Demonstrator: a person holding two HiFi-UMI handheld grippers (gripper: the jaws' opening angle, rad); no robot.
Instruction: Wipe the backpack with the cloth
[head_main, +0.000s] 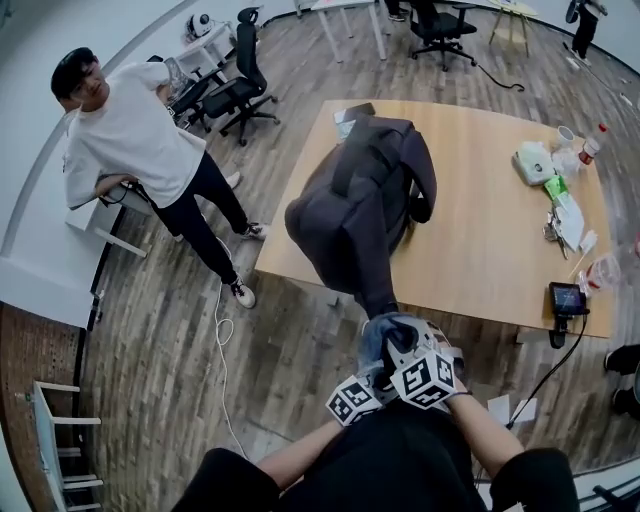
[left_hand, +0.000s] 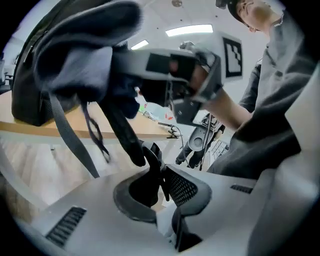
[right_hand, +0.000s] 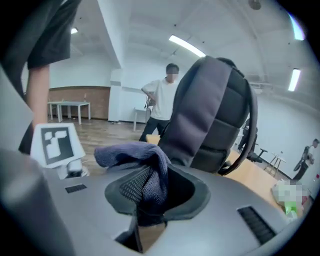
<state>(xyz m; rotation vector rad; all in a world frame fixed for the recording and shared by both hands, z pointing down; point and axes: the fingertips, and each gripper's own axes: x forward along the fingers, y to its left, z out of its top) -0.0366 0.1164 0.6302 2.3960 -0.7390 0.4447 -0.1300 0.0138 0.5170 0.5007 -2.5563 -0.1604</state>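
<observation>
A dark grey backpack (head_main: 365, 205) stands on the wooden table (head_main: 480, 250) and leans over its near edge. A black strap (left_hand: 122, 127) hangs from it, and my left gripper (left_hand: 154, 162) is shut on that strap just below the edge. My right gripper (right_hand: 147, 187) is shut on a blue-grey cloth (right_hand: 132, 152), close to the backpack's (right_hand: 210, 115) lower side. In the head view both grippers sit together under the table edge, left gripper (head_main: 365, 385) beside right gripper (head_main: 410, 350), with the cloth (head_main: 385, 335) bunched above them.
A person in a white T-shirt (head_main: 140, 150) stands left of the table. Office chairs (head_main: 235, 90) are behind. A white container (head_main: 533, 162), bottles and papers lie at the table's right end, and a phone on a stand (head_main: 567, 298) is clamped at the near right edge.
</observation>
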